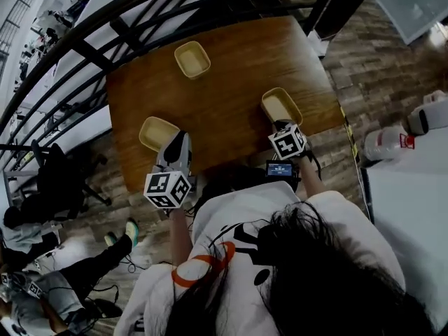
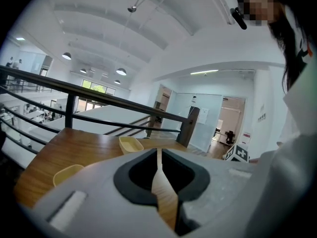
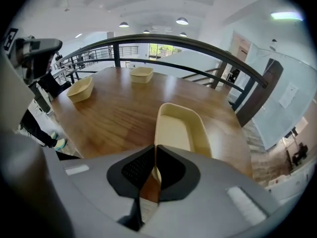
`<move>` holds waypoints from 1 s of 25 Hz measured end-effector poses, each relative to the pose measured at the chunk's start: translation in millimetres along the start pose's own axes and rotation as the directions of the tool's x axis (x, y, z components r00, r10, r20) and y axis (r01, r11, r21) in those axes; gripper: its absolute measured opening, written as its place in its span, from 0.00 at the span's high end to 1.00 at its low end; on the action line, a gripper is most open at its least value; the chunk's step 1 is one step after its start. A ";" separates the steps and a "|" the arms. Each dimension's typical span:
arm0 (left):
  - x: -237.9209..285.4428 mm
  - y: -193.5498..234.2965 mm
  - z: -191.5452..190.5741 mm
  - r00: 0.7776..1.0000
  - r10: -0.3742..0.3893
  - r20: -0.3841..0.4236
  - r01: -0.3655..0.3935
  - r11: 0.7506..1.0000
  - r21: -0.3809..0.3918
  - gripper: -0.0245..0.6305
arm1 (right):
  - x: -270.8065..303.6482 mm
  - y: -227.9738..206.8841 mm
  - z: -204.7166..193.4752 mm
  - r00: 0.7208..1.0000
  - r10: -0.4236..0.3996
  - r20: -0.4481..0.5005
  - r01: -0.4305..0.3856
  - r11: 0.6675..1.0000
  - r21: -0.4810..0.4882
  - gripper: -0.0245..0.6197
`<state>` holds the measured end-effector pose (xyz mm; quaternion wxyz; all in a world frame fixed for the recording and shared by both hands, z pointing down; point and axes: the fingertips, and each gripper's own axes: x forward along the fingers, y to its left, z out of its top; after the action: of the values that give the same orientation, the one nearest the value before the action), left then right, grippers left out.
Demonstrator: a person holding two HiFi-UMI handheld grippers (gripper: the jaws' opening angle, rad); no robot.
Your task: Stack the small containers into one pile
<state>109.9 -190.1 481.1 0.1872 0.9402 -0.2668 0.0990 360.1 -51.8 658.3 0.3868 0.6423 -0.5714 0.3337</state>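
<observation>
**Dark hair (image 1: 329,271) lowest in frame, right gripper (image 1: 281,123) clamped on a container rim**

Below the hair, a white shirt (image 1: 238,215) fills the bottom of the head view. Next up the frame come the two grippers, at the near edge of the wooden table (image 1: 231,82).

Right of centre, the right gripper has its fingers pinched on the near short end of the right container (image 1: 280,103). The right gripper view shows the same. The right gripper (image 3: 152,157) has its jaws closed on the thin cream rim. The right container (image 3: 181,128) stretches away from them, open side up. Its long axis runs up the frame with a slight lean to the right.

At lower left of the table, the left gripper (image 1: 178,140) lies just beside the right end of the left container (image 1: 157,133). Whether they touch I cannot tell. In the left gripper view, the left gripper (image 2: 158,157) has its fingers together with only a thin slit between them and nothing held. The left container (image 2: 67,174) sits off to their lower left, open side up.

Farther up the frame, well apart from both, the far container (image 1: 192,59) rests alone near the table's back edge. It also shows just above the left jaws (image 2: 130,144) and at the upper left of the right gripper view (image 3: 141,74). There the left container (image 3: 80,89) lies left of it.

Beyond the table curves a black railing (image 1: 140,12).
</observation>
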 end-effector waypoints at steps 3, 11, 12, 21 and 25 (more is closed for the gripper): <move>-11.7 7.4 -7.3 0.998 0.068 0.008 -0.068 0.997 -0.024 0.96 | -9.9 13.0 24.4 0.996 0.066 0.051 -0.063 0.996 -0.057 0.90; -57.5 21.1 -25.8 0.971 0.239 0.006 -0.238 0.970 -0.057 0.96 | -24.3 74.6 101.6 0.957 0.234 0.172 -0.181 0.943 -0.280 0.90; -66.0 25.2 -27.9 0.966 0.260 0.006 -0.259 0.964 -0.062 0.96 | -25.2 87.3 111.0 0.949 0.256 0.182 -0.192 0.932 -0.307 0.90; -130.4 66.4 -30.4 0.923 0.384 0.035 -0.379 0.920 -0.098 0.96 | -38.1 222.1 185.1 0.870 0.435 0.231 -0.289 0.831 -0.475 0.90; -150.1 88.8 -29.4 0.919 0.391 0.047 -0.384 0.916 -0.113 0.96 | -43.5 282.0 204.0 0.855 0.468 0.225 -0.305 0.803 -0.512 0.90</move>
<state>-66.3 -178.3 491.5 0.2019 0.8608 -0.4587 0.0880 72.2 -223.7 555.5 0.3448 0.4477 -0.8120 0.1460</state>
